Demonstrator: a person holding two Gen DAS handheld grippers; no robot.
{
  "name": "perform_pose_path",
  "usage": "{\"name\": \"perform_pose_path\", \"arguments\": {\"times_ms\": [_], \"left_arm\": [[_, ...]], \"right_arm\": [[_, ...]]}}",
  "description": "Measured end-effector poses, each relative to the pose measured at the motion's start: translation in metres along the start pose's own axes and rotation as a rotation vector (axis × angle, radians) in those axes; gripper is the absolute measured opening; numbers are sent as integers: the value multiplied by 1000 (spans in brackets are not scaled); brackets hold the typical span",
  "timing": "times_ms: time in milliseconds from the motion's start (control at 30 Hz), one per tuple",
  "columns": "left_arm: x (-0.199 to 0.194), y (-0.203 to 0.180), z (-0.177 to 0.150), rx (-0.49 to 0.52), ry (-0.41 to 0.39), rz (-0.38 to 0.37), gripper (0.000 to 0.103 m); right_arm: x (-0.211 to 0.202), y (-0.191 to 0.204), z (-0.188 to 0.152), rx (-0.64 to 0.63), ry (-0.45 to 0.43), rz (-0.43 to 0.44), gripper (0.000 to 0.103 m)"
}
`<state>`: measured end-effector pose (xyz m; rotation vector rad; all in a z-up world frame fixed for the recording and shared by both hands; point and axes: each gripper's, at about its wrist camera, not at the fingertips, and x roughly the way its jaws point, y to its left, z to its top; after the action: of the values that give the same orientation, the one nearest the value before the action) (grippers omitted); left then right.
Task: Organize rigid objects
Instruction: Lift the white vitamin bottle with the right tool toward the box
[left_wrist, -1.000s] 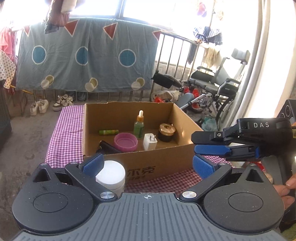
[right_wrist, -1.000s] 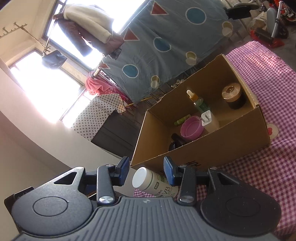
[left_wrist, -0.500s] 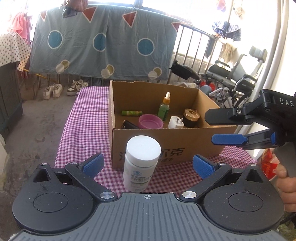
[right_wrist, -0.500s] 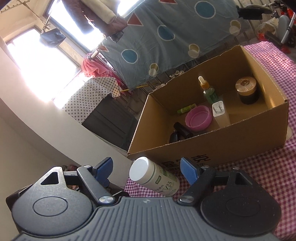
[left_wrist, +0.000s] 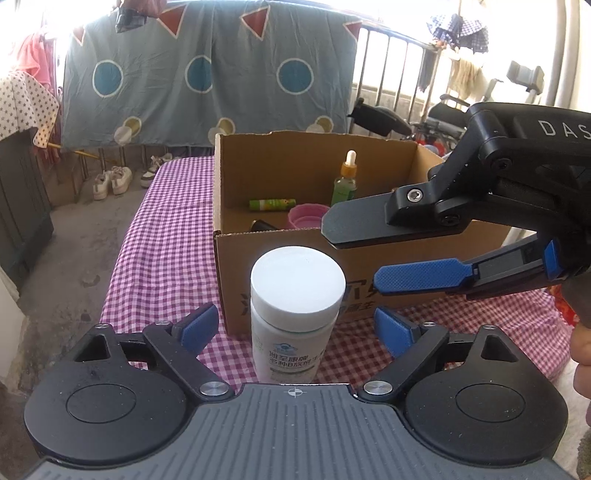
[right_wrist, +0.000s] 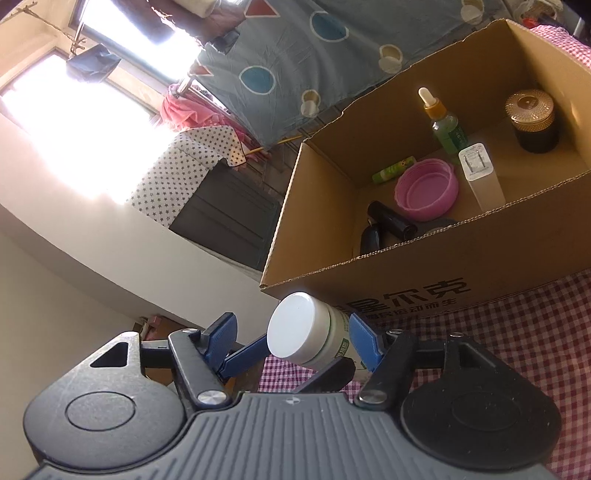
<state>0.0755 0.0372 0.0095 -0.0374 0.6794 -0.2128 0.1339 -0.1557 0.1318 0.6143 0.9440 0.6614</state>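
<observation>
White-capped bottle (left_wrist: 295, 314) upright on the checked cloth (left_wrist: 162, 240), just in front of the cardboard box (left_wrist: 236, 273), standing between the blue pads of the left gripper (left_wrist: 295, 326). Left jaws spread wide, both pads clear of the bottle's sides, nothing clamped. Seen from the right wrist, the same bottle (right_wrist: 310, 332) between the fingers of the right gripper (right_wrist: 291, 341), cap toward the lens; right-hand pad (right_wrist: 364, 341) against or very close to the label, other pad (right_wrist: 221, 332) well off the cap, so jaws apart and no firm grip visible; actual contact cannot be told. Right gripper (left_wrist: 406, 254) reaching in from the right side in the left view, fingers stacked one above the other, tips just beside the cap and level with it, a bit of hand (left_wrist: 581, 347) at the frame edge behind. Inside the box: dropper bottle (right_wrist: 443, 125), gold-lidded jar (right_wrist: 532, 122), pink lid (right_wrist: 426, 188), white charger (right_wrist: 478, 173), green tube (right_wrist: 393, 171), black items (right_wrist: 384, 225) near the front wall.
</observation>
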Motion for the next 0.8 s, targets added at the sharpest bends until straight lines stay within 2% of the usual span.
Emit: {"name": "perform_pose_path", "arguments": {"times_ms": [67, 233, 500, 700, 800], "left_arm": [[4, -1, 1, -3, 20, -8, 79], [7, -2, 2, -22, 22, -5, 64], [5, -14, 3, -59, 33, -80, 62], [-1, -47, 2, 2, 33, -164, 61], [0, -62, 1, 58, 27, -159, 61]], "right_arm": [[5, -1, 0, 7, 7, -2, 64], [15, -8, -2, 38, 16, -1, 54], [-12, -14, -9, 43, -24, -23, 52], [-45, -22, -16, 53, -63, -46, 52], [-53, -28, -18, 65, -76, -56, 52]]}}
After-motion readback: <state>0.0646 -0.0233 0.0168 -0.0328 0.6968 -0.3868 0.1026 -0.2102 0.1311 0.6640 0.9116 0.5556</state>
